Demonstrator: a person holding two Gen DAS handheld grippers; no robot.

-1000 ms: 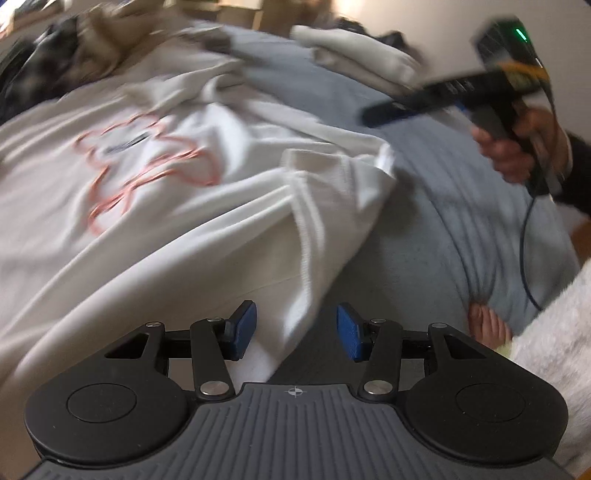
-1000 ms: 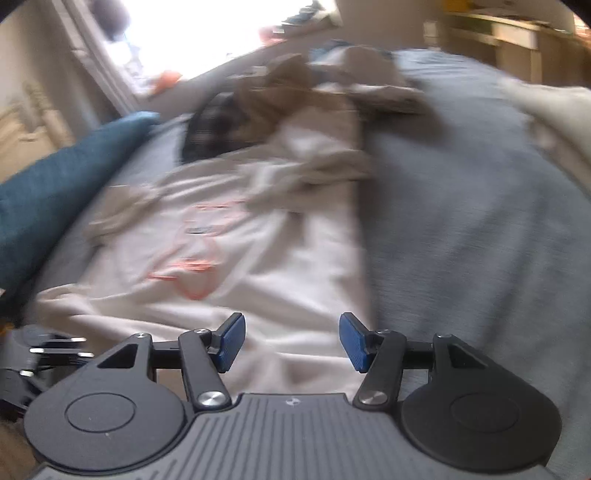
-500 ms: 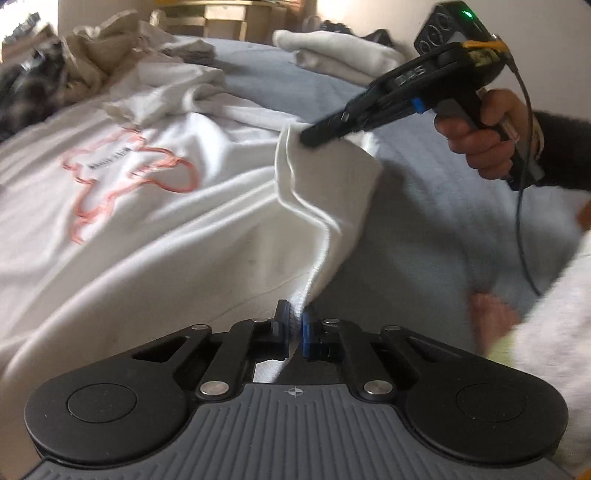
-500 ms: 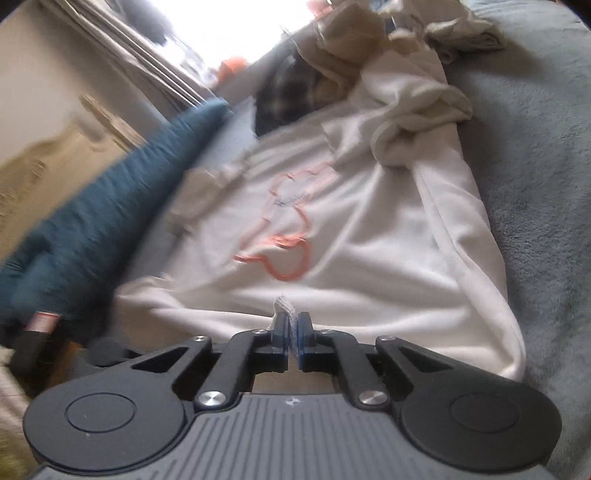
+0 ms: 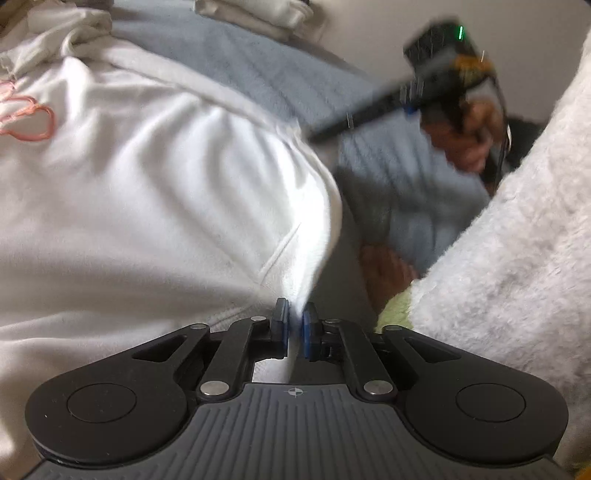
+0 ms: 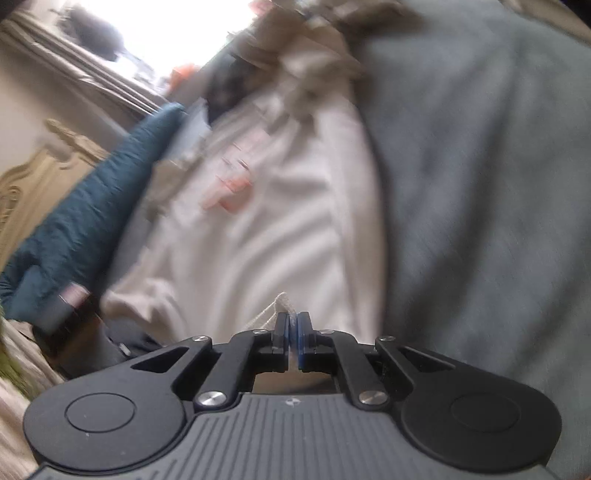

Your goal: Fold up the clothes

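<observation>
Both wrist cams sat close above the bed, angled down over their own fingers; both views shared the white pink-printed sweatshirt [image 5: 155,192] [image 6: 280,236] & grey bedspread [image 5: 266,66] [image 6: 480,184].

Grey-blue bedspread [image 6: 480,184], spread flat beneath everything. Dark teal pillow [image 6: 85,225] at its left edge, beside a carved cream headboard [image 6: 33,177]. Bright window [image 6: 177,29] beyond, heavily blurred. Fluffy white fleece [image 5: 517,258] at right of the left wrist view.
</observation>
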